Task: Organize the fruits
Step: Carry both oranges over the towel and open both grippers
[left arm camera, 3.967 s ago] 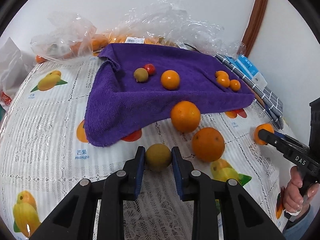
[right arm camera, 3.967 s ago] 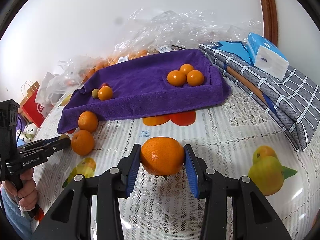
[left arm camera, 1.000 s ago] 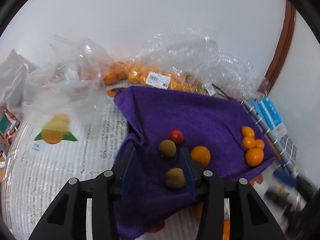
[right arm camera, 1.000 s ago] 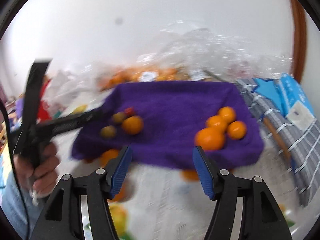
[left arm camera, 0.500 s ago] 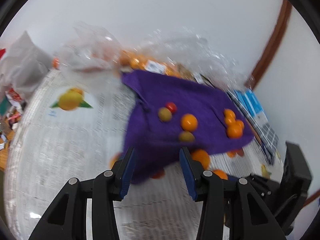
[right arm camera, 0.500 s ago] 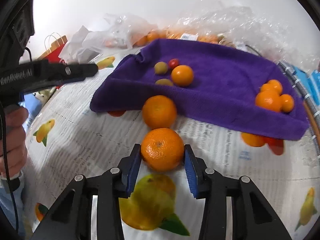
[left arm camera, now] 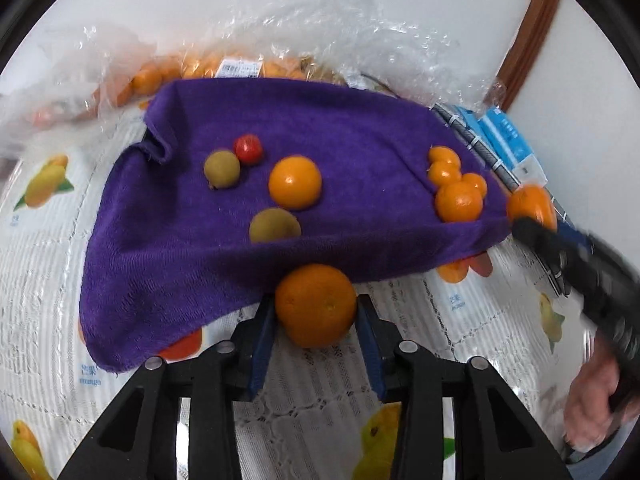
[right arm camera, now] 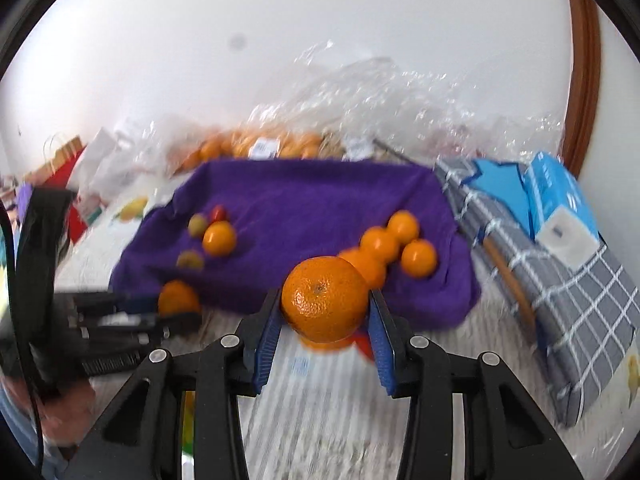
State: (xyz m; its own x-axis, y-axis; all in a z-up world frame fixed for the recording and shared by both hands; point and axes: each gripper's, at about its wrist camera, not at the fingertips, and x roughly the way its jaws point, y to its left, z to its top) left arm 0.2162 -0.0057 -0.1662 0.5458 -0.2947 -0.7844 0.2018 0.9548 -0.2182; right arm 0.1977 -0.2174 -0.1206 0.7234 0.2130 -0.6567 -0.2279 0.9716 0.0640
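A purple towel [left arm camera: 340, 136] lies on the table with fruit on it: two brownish-green fruits [left arm camera: 222, 169], a small red fruit [left arm camera: 248, 149], an orange [left arm camera: 295, 182] and a cluster of small oranges [left arm camera: 456, 184] at its right end. My left gripper [left arm camera: 316, 322] has its pads against a big orange [left arm camera: 316, 305] at the towel's front edge. My right gripper [right arm camera: 324, 328] is shut on another big orange [right arm camera: 325, 299] and holds it above the table, in front of the cluster of small oranges [right arm camera: 394, 246]. It also shows in the left wrist view [left arm camera: 532, 206].
Clear plastic bags [left arm camera: 320, 40] with more oranges lie behind the towel. A folded grey checked cloth [right arm camera: 560, 280] with a blue and white box [right arm camera: 560, 208] lies at the right. The tablecloth [left arm camera: 48, 280] is white with printed fruit. A wall stands behind.
My left gripper swung back toward the towel and now has an orange between its pads. My right gripper lifted its orange off the table and carried it toward the cluster at the towel's right end.
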